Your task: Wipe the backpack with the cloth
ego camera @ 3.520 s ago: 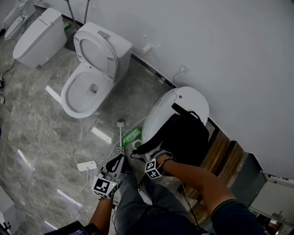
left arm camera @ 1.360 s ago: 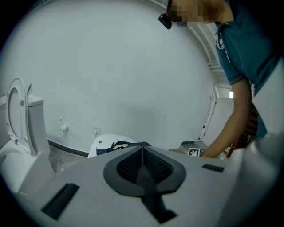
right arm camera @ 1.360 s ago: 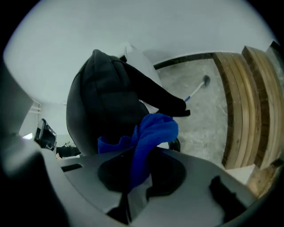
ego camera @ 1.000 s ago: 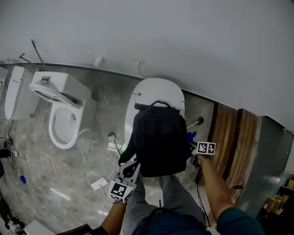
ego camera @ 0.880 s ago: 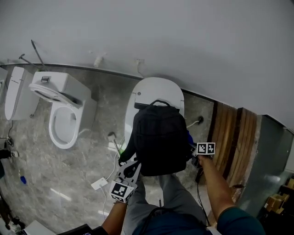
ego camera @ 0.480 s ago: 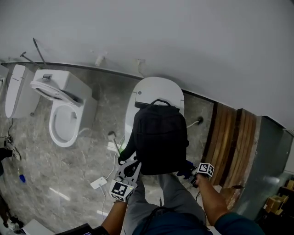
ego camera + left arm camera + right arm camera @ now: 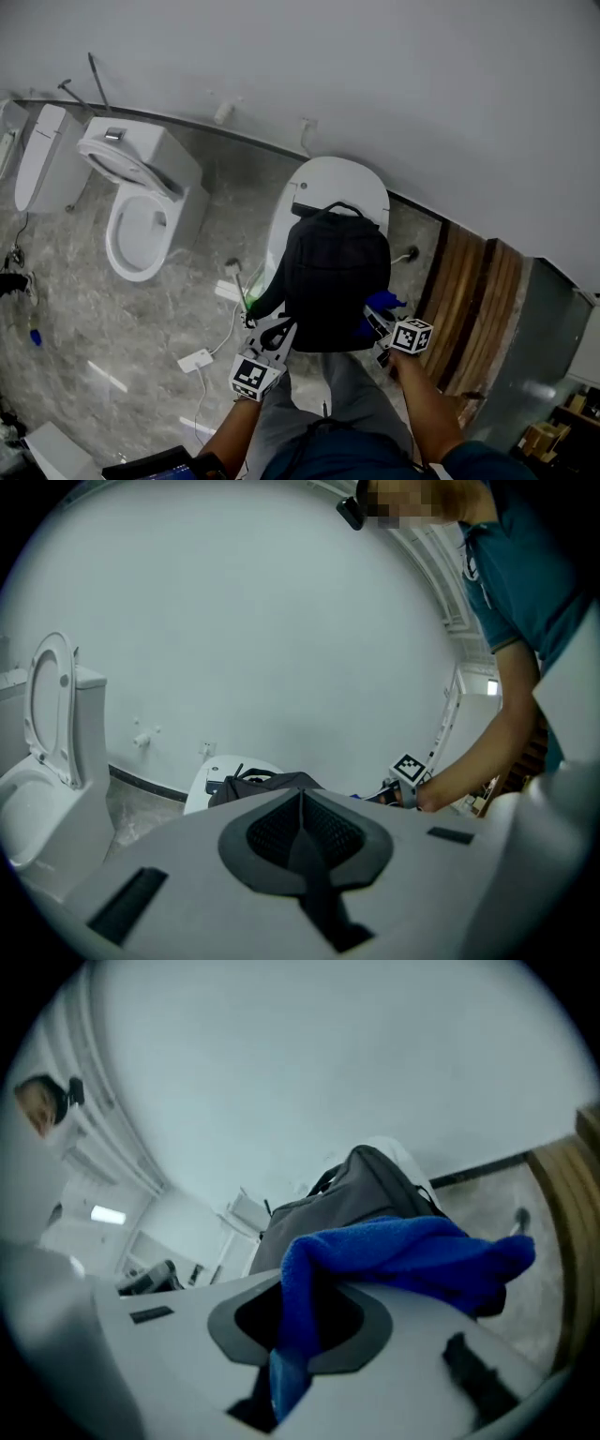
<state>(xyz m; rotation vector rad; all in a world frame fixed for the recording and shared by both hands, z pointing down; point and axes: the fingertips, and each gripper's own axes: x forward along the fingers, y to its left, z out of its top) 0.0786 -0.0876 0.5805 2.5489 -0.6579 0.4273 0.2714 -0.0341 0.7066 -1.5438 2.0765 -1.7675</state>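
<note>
On closed white toilet lid, by the wall: black backpack. Just beside its right edge, right gripper clamped tight on blue cloth. At its left corner, left gripper, jaws pressed together, holding nothing.

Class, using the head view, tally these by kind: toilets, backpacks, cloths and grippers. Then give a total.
Toilets: 3 (far-left toilet, open toilet, closed toilet)
Backpack: 1
Blue cloth: 1
Grippers: 2 (left gripper, right gripper)
Total: 7
</note>
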